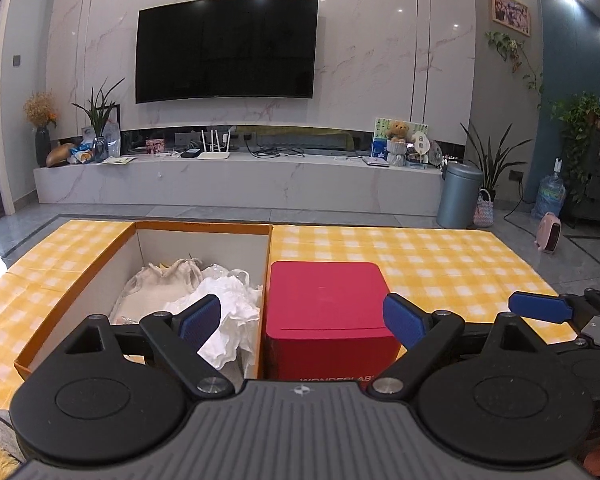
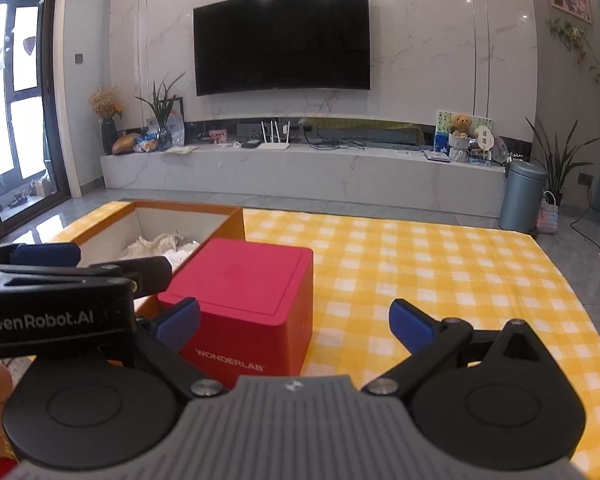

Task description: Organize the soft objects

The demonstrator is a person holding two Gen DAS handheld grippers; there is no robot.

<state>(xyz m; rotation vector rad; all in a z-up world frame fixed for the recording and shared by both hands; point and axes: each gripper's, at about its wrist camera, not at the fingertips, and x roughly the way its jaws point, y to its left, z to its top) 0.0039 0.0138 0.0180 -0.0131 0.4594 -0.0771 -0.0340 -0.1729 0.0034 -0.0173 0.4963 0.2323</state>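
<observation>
Cloths (image 1: 204,300) lie in a heap inside the orange box (image 1: 80,280), white ones and a cream one, on the yellow checked table (image 1: 440,264). A red box (image 1: 324,304) marked WONDERLAB stands right beside the orange box, touching its side. The left gripper (image 1: 302,320) hangs over both boxes with its blue tips far apart and nothing between them. The right gripper (image 2: 294,322) floats near the red box, wide too and holding nothing.
</observation>
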